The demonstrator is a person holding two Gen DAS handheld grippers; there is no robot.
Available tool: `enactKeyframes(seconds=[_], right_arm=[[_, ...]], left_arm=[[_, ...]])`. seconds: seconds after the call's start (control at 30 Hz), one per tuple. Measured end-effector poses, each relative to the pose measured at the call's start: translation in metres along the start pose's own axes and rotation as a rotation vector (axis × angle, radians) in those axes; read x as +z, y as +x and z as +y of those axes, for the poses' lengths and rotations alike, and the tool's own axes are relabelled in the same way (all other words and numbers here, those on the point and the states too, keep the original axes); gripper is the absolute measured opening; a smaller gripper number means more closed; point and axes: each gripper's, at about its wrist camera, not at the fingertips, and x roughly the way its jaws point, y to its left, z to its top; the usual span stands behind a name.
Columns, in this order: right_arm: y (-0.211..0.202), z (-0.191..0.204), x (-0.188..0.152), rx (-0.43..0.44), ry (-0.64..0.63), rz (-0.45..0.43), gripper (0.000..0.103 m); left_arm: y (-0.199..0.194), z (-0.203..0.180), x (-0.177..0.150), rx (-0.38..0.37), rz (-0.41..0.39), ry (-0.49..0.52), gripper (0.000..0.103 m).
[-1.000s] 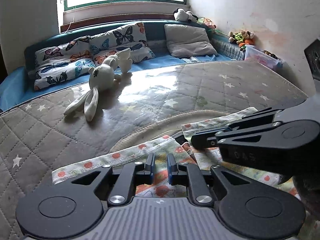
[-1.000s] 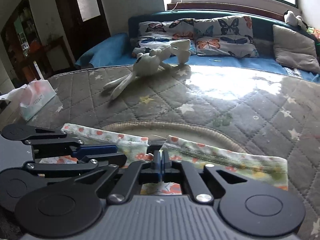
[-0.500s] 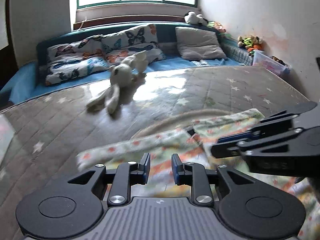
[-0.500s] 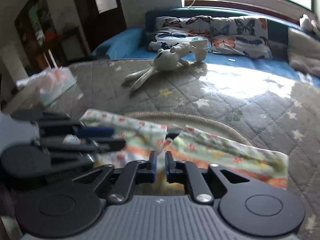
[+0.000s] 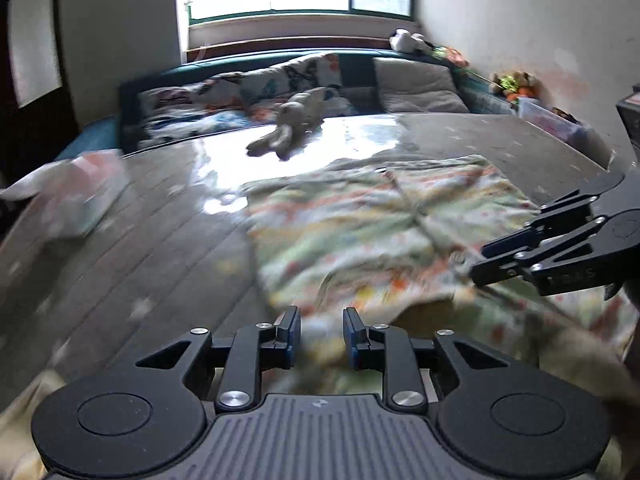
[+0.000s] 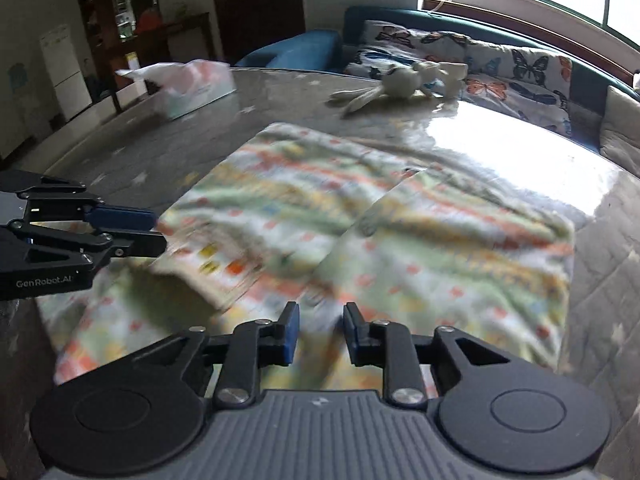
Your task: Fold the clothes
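Two tools hang over a patterned garment (image 6: 400, 240) that lies spread on a quilted grey mattress (image 6: 600, 280). The cloth is pale with orange, green and yellow marks, blurred in both views. In the right wrist view it fills the middle, running from the near edge up toward 12 o'clock, with a seam or fold line running from centre toward 1 o'clock.

The right tool (image 6: 320, 330) sits at 6 o'clock in its own view. Its jaws have just been opening and now stand a narrow gap apart; cloth shows behind the gap, but the pads do not press on it. The left tool (image 5: 318, 330) also stands narrowly parted at 6 o'clock in its own view, its jaws having opened a little within the last second, with nothing clamped between the blue pads.

In the left wrist view the right tool reaches in from 3 o'clock over the garment's near right part. In the right wrist view the left tool (image 6: 154, 236) comes in from 9 o'clock, its tips at the garment's left edge, where a flap of cloth appears lifted; whether they touch it I cannot tell.

Beyond the garment, at 12 to 1 o'clock in the right wrist view, a stuffed rabbit (image 6: 396, 84) lies on the mattress near butterfly-print pillows (image 6: 516, 72). A tissue box (image 6: 192, 88) sits at 11 o'clock.
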Motion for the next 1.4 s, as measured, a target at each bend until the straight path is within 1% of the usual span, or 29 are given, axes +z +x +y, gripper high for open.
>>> enactKeyframes(seconds=[0.13,0.2,0.27,0.33,0.43,0.53,0.57,0.67,0.7,0.77,0.8,0.83,0.87,0.9,0.97,1.0,1.03,1.07,1.1,1.13,1.17,1.23,1.27,1.3,1.33,1.37,1.4], right_arm=[[-0.01,0.017,-0.014,-0.012,-0.053,-0.012,0.033],[-0.014,0.022,-0.021,-0.012,-0.06,-0.012,0.034],[-0.018,0.023,-0.026,-0.021,-0.062,-0.018,0.034],[-0.021,0.021,-0.03,-0.025,-0.047,-0.021,0.034],[-0.023,0.015,-0.033,-0.031,-0.016,-0.022,0.036],[-0.026,0.013,-0.037,-0.035,-0.005,-0.024,0.036],[-0.027,0.012,-0.037,-0.037,-0.002,-0.024,0.036],[-0.028,0.01,-0.04,-0.042,0.009,-0.023,0.036],[-0.029,0.01,-0.04,-0.043,0.012,-0.023,0.036],[-0.029,0.009,-0.041,-0.045,0.017,-0.024,0.037],[-0.03,0.009,-0.041,-0.047,0.02,-0.025,0.037],[-0.03,0.008,-0.042,-0.048,0.022,-0.027,0.038],[-0.031,0.008,-0.042,-0.049,0.025,-0.028,0.038],[-0.032,0.008,-0.043,-0.049,0.027,-0.029,0.038],[-0.032,0.007,-0.044,-0.052,0.029,-0.03,0.038],[-0.033,0.007,-0.044,-0.055,0.03,-0.03,0.038],[-0.033,0.006,-0.045,-0.057,0.033,-0.03,0.038],[-0.034,0.005,-0.045,-0.059,0.038,-0.032,0.039],[-0.035,0.004,-0.046,-0.062,0.043,-0.035,0.039],[-0.036,0.002,-0.046,-0.064,0.05,-0.038,0.039],[-0.038,0.001,-0.047,-0.068,0.057,-0.043,0.039],[-0.041,-0.003,-0.048,-0.078,0.071,-0.053,0.039],[-0.042,-0.004,-0.048,-0.081,0.077,-0.056,0.039],[-0.043,-0.006,-0.049,-0.083,0.086,-0.059,0.04],[-0.044,-0.009,-0.051,-0.086,0.096,-0.061,0.042],[-0.044,-0.011,-0.052,-0.089,0.103,-0.063,0.044],[-0.045,-0.013,-0.054,-0.092,0.111,-0.064,0.044]], left_arm=[[-0.027,0.019,-0.025,0.053,-0.016,-0.085,0.026],[-0.04,0.031,-0.038,0.085,-0.023,-0.134,0.028],[-0.046,0.046,-0.048,0.12,-0.013,-0.176,0.029],[-0.05,0.06,-0.058,0.173,-0.003,-0.208,0.029],[-0.062,0.081,-0.067,0.241,-0.009,-0.268,0.029],[-0.074,0.104,-0.067,0.3,-0.019,-0.359,0.029],[-0.079,0.111,-0.065,0.316,-0.036,-0.369,0.029],[-0.085,0.122,-0.049,0.346,-0.076,-0.328,0.03],[-0.088,0.126,-0.043,0.356,-0.089,-0.314,0.035],[-0.082,0.131,-0.033,0.385,-0.076,-0.265,0.041],[-0.079,0.133,-0.028,0.399,-0.069,-0.241,0.049],[-0.074,0.138,-0.026,0.372,-0.043,-0.231,0.06],[-0.068,0.143,-0.024,0.345,-0.017,-0.222,0.061],[-0.063,0.147,-0.024,0.345,0.007,-0.235,0.061],[-0.053,0.157,-0.026,0.318,0.056,-0.249,0.06],[-0.05,0.16,-0.029,0.319,0.073,-0.271,0.052],[-0.048,0.162,-0.033,0.312,0.088,-0.28,0.039],[-0.046,0.165,-0.036,0.304,0.102,-0.289,0.032],[-0.049,0.164,-0.038,0.3,0.092,-0.29,0.015],[-0.052,0.163,-0.04,0.296,0.082,-0.291,0.011],[-0.055,0.163,-0.041,0.292,0.071,-0.291,0.01],[-0.068,0.159,-0.042,0.376,0.001,-0.279,0.01],[-0.077,0.158,-0.043,0.416,-0.043,-0.299,0.01],[-0.083,0.161,-0.045,0.436,-0.073,-0.337,0.01],[-0.088,0.163,-0.049,0.438,-0.096,-0.385,0.01],[-0.088,0.164,-0.051,0.439,-0.092,-0.401,0.011],[-0.085,0.163,-0.054,0.46,-0.072,-0.393,0.014]])
